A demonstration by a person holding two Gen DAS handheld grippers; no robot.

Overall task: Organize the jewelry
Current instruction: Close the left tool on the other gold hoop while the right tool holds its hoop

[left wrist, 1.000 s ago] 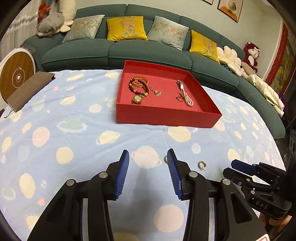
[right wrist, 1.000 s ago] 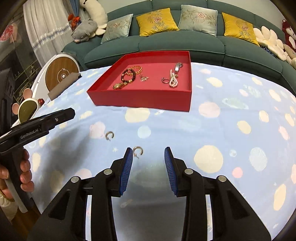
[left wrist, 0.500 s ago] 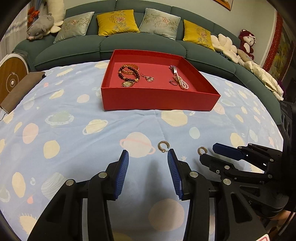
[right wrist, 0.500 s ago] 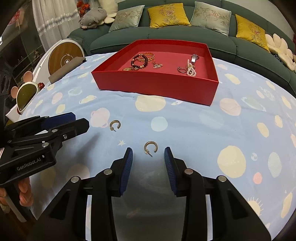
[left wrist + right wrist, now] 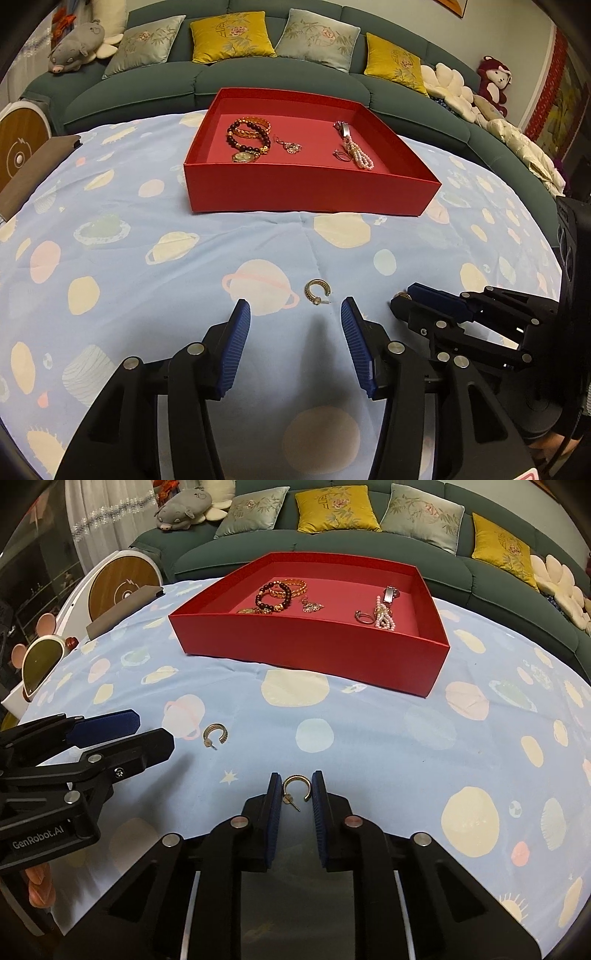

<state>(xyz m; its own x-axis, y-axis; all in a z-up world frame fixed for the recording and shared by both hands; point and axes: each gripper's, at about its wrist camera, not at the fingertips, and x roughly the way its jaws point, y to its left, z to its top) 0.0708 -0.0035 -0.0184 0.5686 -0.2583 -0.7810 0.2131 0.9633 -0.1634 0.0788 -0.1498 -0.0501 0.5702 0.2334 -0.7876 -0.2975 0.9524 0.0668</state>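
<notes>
A red tray (image 5: 295,188) (image 5: 306,642) on the planet-print cloth holds bead bracelets (image 5: 249,134), a pendant and a pearl strand (image 5: 358,155). Two gold hoop earrings lie on the cloth. One earring (image 5: 317,291) (image 5: 215,734) lies just ahead of my open left gripper (image 5: 295,314), whose fingers (image 5: 122,734) show at the left of the right wrist view. The other earring (image 5: 296,788) lies between the narrowed fingertips of my right gripper (image 5: 294,786), close to both pads; contact is unclear. In the left wrist view the right gripper's fingers (image 5: 436,302) almost hide it.
A green sofa (image 5: 280,74) with cushions and plush toys curves behind the table. A brown pad (image 5: 33,162) and a round wooden disc (image 5: 118,587) sit at the left edge. A small mirror (image 5: 37,661) stands off the left side.
Both grippers moved forward toward the earrings. The right gripper's jaws narrowed around the near earring. The left gripper stayed open and came closer to the other earring.
</notes>
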